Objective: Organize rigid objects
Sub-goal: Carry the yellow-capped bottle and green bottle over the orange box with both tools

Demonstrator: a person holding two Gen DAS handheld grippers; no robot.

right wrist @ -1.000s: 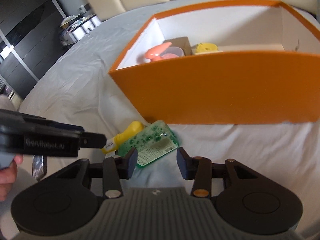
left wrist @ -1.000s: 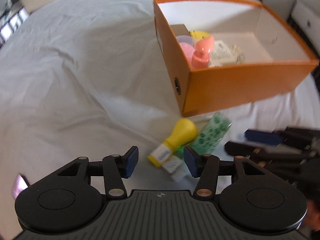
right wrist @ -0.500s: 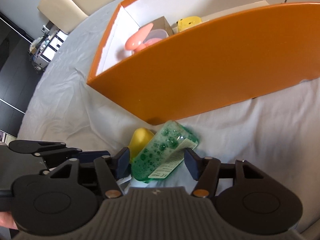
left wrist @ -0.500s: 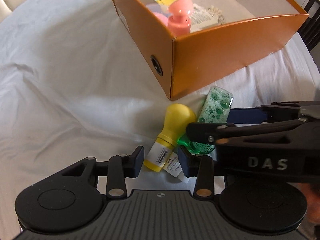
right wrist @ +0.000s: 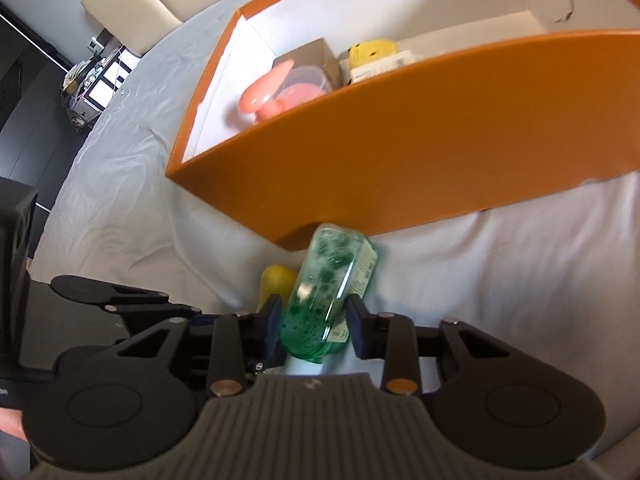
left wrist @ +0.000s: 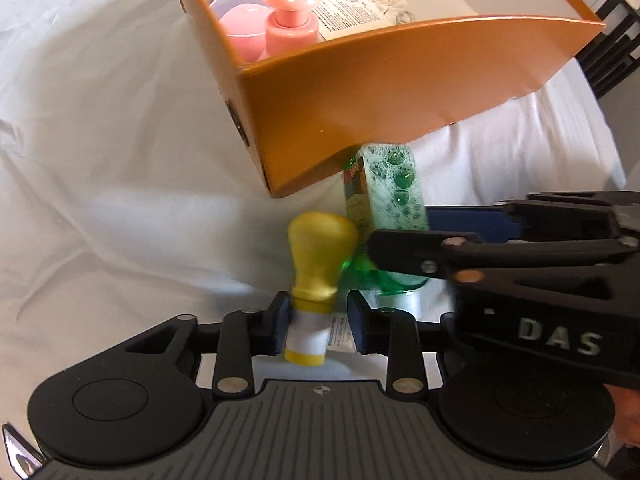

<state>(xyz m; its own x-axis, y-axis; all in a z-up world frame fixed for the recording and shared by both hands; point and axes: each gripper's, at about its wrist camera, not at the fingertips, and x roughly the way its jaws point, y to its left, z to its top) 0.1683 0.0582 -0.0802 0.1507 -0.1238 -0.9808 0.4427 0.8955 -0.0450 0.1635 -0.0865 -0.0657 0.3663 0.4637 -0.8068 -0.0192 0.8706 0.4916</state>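
Note:
A small yellow bottle point(left wrist: 322, 248) with a bulbous cap lies on the white sheet, also seen as yellow bottle point(right wrist: 276, 284). My left gripper point(left wrist: 318, 326) points down over its white-labelled lower end. Its jaws are closing with the bottle between them, and a slim gap remains at the right pad. A green bottle point(right wrist: 328, 280) full of bubbles lies just in front of the orange box point(right wrist: 400, 152). My right gripper point(right wrist: 314, 326) has jaws closing, with both pads on the bottle's flanks. In the left wrist view the right gripper point(left wrist: 400, 232) reaches in from the right across the green bottle point(left wrist: 394, 200).
The orange box point(left wrist: 400, 92) holds a pink pump bottle point(left wrist: 290, 20), a yellow item, a brown carton and white packets. The wrinkled white sheet point(left wrist: 100, 160) spreads to the left. Beige cushions point(right wrist: 132, 4) stand far behind. The two grippers crowd each other.
My left gripper sank toward the yellow bottle and narrowed around it. My right gripper widened, then closed on the green bottle, which rolled from flat onto its edge.

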